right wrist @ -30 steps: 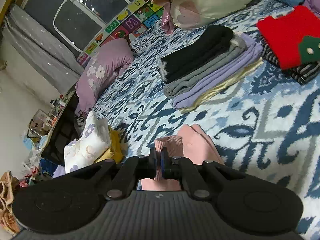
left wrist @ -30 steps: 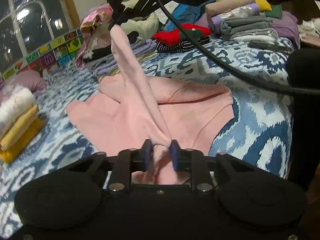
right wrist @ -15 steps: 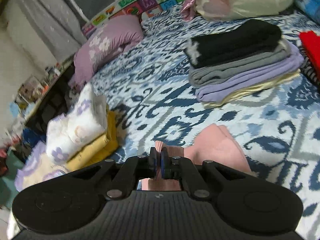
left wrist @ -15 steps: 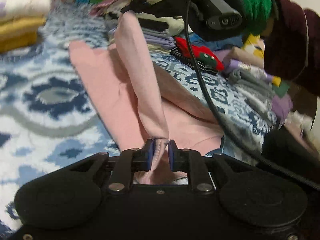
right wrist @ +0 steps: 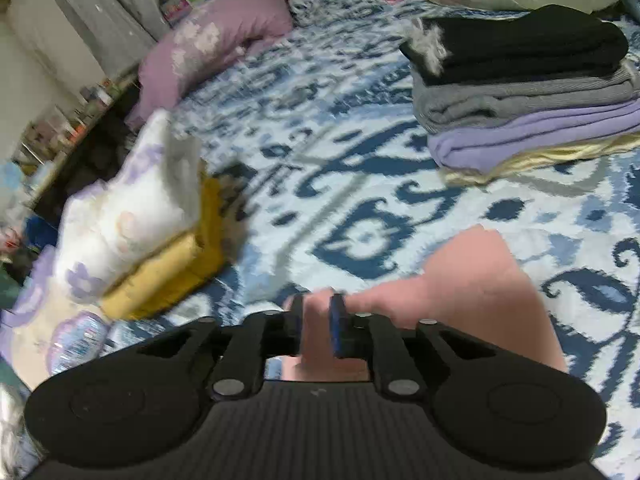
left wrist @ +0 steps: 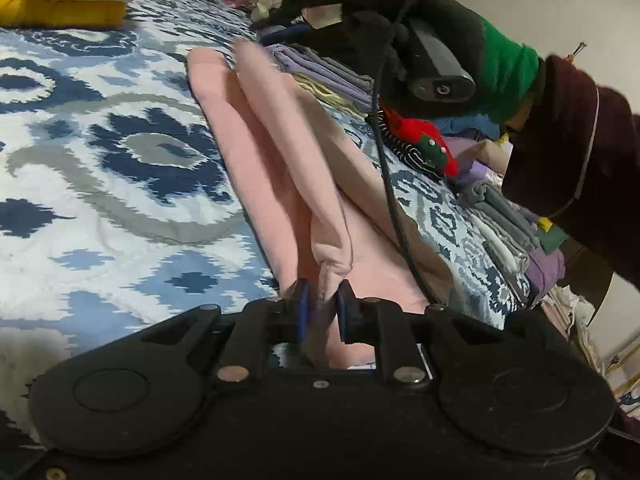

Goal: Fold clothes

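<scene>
Pink garment [left wrist: 280,168]: long folded strip on the patterned bedspread [left wrist: 100,184], running away from the left camera; near end lifted into the left gripper, far end under the right gripper's body at the top of the left view.
Left gripper [left wrist: 322,312]: blue-padded fingers [left wrist: 303,312] slightly apart, a bunched fold of pink cloth between them; cloth touches the pads, grip looks loose, so pinched on the garment but not hard.
Right gripper [right wrist: 316,326]: fingers a little apart with pink cloth filling the gap; clamped on the garment's other end. Rest of that end spreads right of the fingers, flat on the bedspread.
Right hand [left wrist: 460,40]: seen from the left camera, black glove, green cuff, dark maroon sleeve behind; a black cable [left wrist: 394,184] hangs from it across the pink cloth.
Yellow pile [right wrist: 160,276]: folded yellow items with a white flower-print piece on top, left of the right gripper, blurred. Same pile top left in the left view.
Folded stack [right wrist: 528,96]: black on grey on lilac on pale yellow, far right in the right view, well apart from the pink garment.
Red item [left wrist: 424,140]: red with a green patch, on a striped piece, right of the garment.
Grey stack [left wrist: 504,220]: folded greys and lilac at the bed's right edge.
Pillow [right wrist: 216,44]: lilac, flower print, far end of the bed.
</scene>
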